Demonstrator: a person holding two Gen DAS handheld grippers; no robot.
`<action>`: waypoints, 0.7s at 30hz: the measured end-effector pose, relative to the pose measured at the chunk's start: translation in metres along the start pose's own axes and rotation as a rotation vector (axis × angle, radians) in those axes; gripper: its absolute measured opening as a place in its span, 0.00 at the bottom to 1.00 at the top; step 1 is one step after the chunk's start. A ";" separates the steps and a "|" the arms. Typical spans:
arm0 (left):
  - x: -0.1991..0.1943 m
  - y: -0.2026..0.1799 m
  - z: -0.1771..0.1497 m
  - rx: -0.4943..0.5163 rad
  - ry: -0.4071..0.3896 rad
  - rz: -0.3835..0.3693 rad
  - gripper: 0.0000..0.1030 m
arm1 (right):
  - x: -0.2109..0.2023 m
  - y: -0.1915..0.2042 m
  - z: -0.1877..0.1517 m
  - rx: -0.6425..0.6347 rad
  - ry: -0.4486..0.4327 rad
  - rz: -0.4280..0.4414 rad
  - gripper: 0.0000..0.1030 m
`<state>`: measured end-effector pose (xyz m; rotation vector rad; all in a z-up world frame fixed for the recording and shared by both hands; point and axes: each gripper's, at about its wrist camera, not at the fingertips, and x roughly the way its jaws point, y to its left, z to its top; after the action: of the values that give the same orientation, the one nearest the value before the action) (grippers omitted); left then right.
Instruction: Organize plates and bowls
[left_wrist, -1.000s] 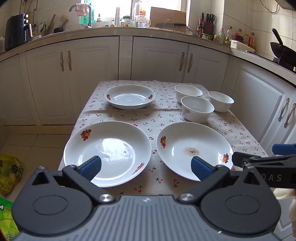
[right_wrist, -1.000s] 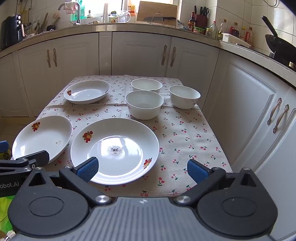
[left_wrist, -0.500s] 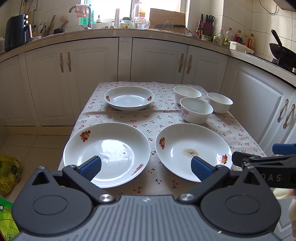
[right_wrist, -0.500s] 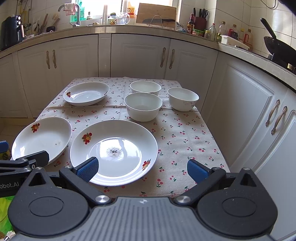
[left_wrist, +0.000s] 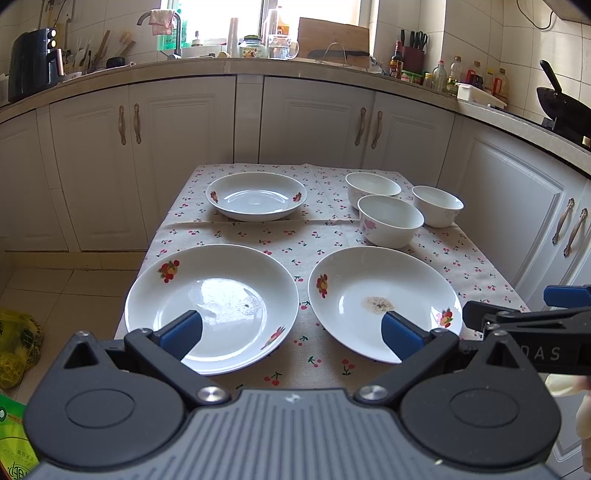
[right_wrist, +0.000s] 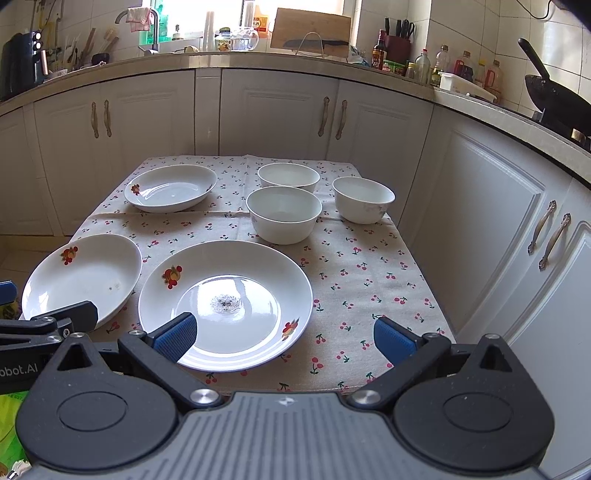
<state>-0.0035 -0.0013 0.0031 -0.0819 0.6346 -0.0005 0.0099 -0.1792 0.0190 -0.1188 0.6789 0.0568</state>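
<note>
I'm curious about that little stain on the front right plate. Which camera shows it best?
The right wrist view: the front right plate lies centred and nearly whole, with the dark speckled stain clear. In the left wrist view the same plate sits off to the right, partly behind a blue finger.

You're facing white cabinets (left_wrist: 177, 155) running under the counter (left_wrist: 295, 68); daylight is pouring through the window (left_wrist: 210, 14) above that counter.

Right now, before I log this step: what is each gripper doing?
Left gripper: open, holding nothing.
Right gripper: open, holding nothing.
</note>
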 end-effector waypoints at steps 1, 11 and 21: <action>0.000 0.000 0.000 -0.001 0.001 0.000 0.99 | 0.000 0.000 0.000 0.000 0.000 0.000 1.00; 0.000 0.000 0.000 0.000 -0.001 -0.001 0.99 | 0.000 -0.001 0.001 0.000 -0.003 -0.003 1.00; -0.002 -0.002 0.001 -0.004 -0.006 -0.006 0.99 | -0.002 -0.001 0.000 -0.003 -0.008 -0.007 1.00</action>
<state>-0.0045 -0.0036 0.0050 -0.0873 0.6288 -0.0045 0.0084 -0.1799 0.0207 -0.1235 0.6702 0.0511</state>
